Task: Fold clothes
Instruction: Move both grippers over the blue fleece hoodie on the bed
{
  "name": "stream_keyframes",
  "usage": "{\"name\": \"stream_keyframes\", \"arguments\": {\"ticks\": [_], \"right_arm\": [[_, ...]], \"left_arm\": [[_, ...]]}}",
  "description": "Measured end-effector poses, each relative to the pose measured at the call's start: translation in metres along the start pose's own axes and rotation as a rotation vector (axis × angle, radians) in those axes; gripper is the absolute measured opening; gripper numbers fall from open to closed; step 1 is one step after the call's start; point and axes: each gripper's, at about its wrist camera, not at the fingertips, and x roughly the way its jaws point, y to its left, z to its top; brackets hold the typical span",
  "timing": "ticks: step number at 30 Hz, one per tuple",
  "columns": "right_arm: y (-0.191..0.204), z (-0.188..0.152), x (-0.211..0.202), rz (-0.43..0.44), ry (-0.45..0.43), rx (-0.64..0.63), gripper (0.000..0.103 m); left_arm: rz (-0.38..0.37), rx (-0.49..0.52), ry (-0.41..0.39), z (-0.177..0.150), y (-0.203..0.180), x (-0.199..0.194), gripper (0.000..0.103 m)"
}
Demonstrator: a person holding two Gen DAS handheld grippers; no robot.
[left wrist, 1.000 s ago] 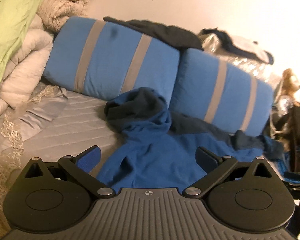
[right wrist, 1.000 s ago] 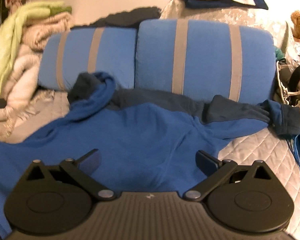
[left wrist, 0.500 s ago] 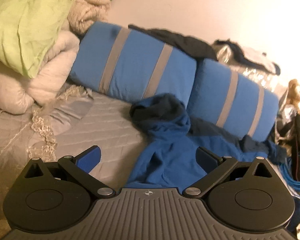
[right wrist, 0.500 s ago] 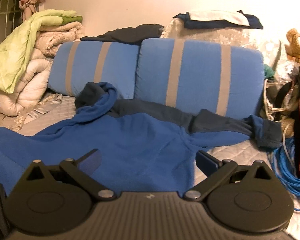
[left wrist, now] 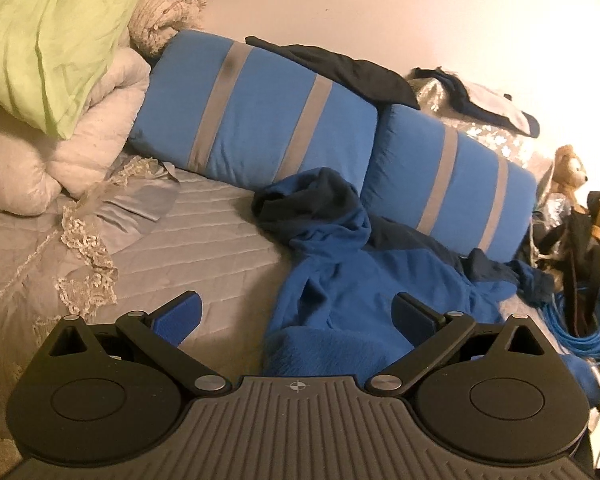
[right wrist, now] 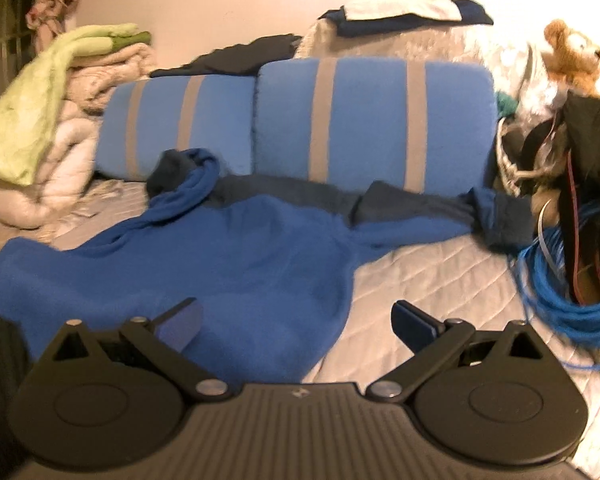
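Observation:
A blue hoodie (right wrist: pixel 236 264) with dark navy shoulders lies spread on the quilted bed, its hood (right wrist: pixel 184 176) against the striped pillows and one sleeve (right wrist: pixel 440 216) stretched right to a bunched cuff. In the left wrist view the same hoodie (left wrist: pixel 372 284) lies ahead and right, its hood (left wrist: pixel 312 204) crumpled at the pillows. My left gripper (left wrist: pixel 296 316) is open above the hoodie's left edge, holding nothing. My right gripper (right wrist: pixel 296 320) is open over the hoodie's lower right edge, empty too.
Two blue pillows with grey stripes (right wrist: pixel 372 120) (left wrist: pixel 260 116) line the wall, dark clothes draped on top. A pile of white and green bedding (left wrist: pixel 48 80) sits at the left. A coil of blue cable (right wrist: pixel 560 280), dark bags and a teddy bear (right wrist: pixel 572 56) crowd the right edge.
Both grippers have drawn back from the hoodie and stayed open. The left view swung leftward, showing more bare quilt; the right view shifted right, showing more cable and quilt.

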Motion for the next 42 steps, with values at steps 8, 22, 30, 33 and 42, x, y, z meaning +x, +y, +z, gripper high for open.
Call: {"name": "stream_keyframes", "arguments": {"ticks": [8,22,30,33,42], "right_arm": [[0.013,-0.037,-0.017,-0.034,0.054,-0.154,0.103],[0.045,-0.060,-0.006,-0.325,0.008,-0.466,0.097],[0.070,-0.054,0.009,-0.339,0.025,-0.572,0.056],[0.072,-0.048,0.015,-0.324,0.059,-0.570,0.037],[0.064,-0.026,0.013,-0.330,0.081,-0.433,0.011]], "left_arm": [[-0.001,-0.015,0.031,0.002,0.010,-0.007,0.103],[0.009,-0.020,0.050,-0.004,0.015,-0.010,0.103],[0.000,0.030,0.048,-0.007,0.006,-0.006,0.103],[-0.008,0.051,0.048,-0.007,0.002,-0.005,0.103],[-0.019,0.124,0.033,-0.013,-0.004,-0.010,0.103]]}}
